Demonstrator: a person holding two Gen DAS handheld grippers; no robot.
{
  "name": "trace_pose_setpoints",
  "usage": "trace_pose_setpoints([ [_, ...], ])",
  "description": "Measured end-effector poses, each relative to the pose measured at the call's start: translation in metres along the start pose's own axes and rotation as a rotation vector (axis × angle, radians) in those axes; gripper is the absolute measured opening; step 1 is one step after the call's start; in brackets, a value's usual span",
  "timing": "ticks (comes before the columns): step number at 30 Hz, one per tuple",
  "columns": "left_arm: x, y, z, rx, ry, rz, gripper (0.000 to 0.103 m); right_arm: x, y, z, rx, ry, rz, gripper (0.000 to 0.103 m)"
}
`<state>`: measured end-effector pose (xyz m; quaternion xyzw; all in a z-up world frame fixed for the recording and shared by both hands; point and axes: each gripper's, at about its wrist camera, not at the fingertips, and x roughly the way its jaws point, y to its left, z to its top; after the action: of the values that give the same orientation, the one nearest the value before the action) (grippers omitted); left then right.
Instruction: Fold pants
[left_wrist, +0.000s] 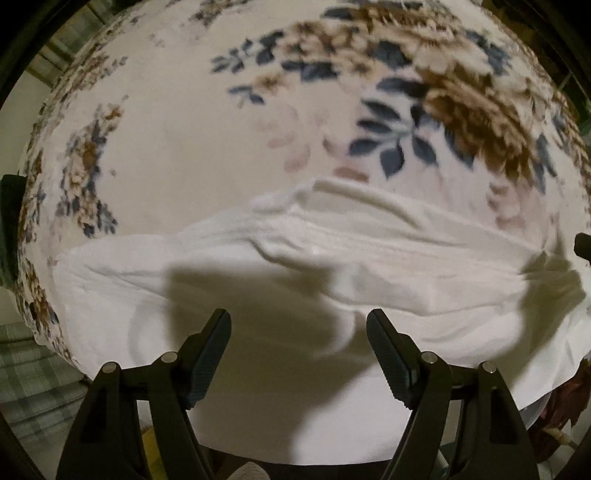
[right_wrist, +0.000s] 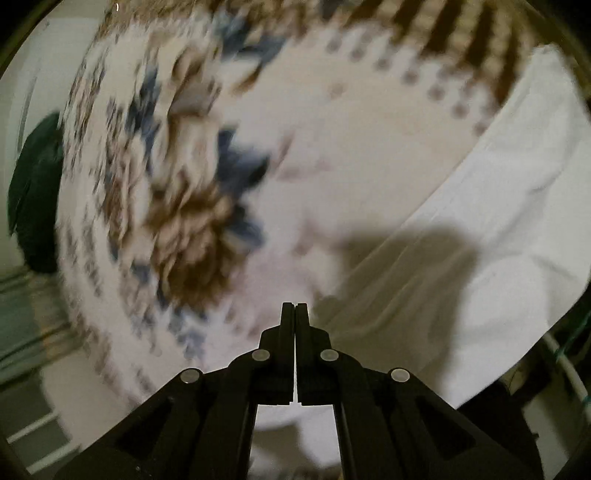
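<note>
White pants (left_wrist: 332, 251) lie spread across the near part of a floral blanket (left_wrist: 177, 129), wrinkled along their far edge. My left gripper (left_wrist: 299, 321) is open and empty, held above the pants' near half. In the right wrist view the pants (right_wrist: 509, 206) run along the right side of the blurred blanket (right_wrist: 332, 147). My right gripper (right_wrist: 294, 308) is shut with nothing between its fingers, above the blanket just left of the pants' edge. Its tip shows at the left wrist view's right edge (left_wrist: 583, 245).
The blanket's brown and blue flower pattern (left_wrist: 461, 96) covers the far side. A dark green object (right_wrist: 35, 192) lies off the blanket's left edge. A plaid surface (left_wrist: 26, 373) lies below the blanket at the left. A white cord (right_wrist: 569, 373) hangs at the right.
</note>
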<state>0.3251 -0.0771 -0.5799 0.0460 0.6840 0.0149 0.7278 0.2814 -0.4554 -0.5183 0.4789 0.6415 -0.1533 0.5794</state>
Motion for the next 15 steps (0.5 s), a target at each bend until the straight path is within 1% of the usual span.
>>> trace_pose_setpoints([
  [1,0.005,-0.001,0.000,-0.004,0.000,0.001,0.075,0.008,-0.001,-0.001,-0.002,0.080,0.015,0.001],
  [2,0.011,-0.003,0.000,-0.004,-0.005,0.009,0.075,0.014,-0.002,-0.002,-0.009,0.121,0.009,0.002],
  [3,0.017,-0.005,0.002,-0.004,-0.008,0.020,0.075,0.022,0.000,-0.005,-0.011,0.145,-0.009,0.010],
  [4,0.023,-0.008,0.002,-0.007,-0.007,0.026,0.075,0.030,-0.003,-0.008,-0.002,0.172,-0.021,0.027],
  [5,0.031,-0.009,0.005,-0.014,0.002,0.033,0.075,0.037,-0.009,-0.013,0.017,0.189,-0.008,0.039],
  [6,0.036,-0.010,0.007,-0.020,0.008,0.038,0.077,0.046,-0.013,-0.015,0.046,0.202,0.000,0.040],
  [9,0.042,-0.012,0.013,-0.030,0.007,0.049,0.077,0.072,-0.016,-0.021,0.111,0.224,0.009,0.040],
  [10,0.042,-0.012,0.015,-0.024,-0.001,0.055,0.077,0.073,-0.021,-0.022,0.122,0.214,0.005,0.038],
  [11,0.041,-0.012,0.017,-0.013,-0.009,0.064,0.077,0.076,-0.024,-0.022,0.145,0.188,-0.009,0.018],
  [12,0.040,-0.014,0.016,-0.005,-0.015,0.068,0.077,0.079,-0.024,-0.024,0.162,0.165,-0.029,0.013],
  [13,0.038,-0.014,0.015,-0.002,-0.023,0.067,0.077,0.079,-0.025,-0.026,0.165,0.157,-0.029,0.008],
  [15,0.035,-0.015,0.013,0.003,-0.033,0.063,0.078,0.073,-0.020,-0.031,0.169,0.125,-0.031,0.007],
])
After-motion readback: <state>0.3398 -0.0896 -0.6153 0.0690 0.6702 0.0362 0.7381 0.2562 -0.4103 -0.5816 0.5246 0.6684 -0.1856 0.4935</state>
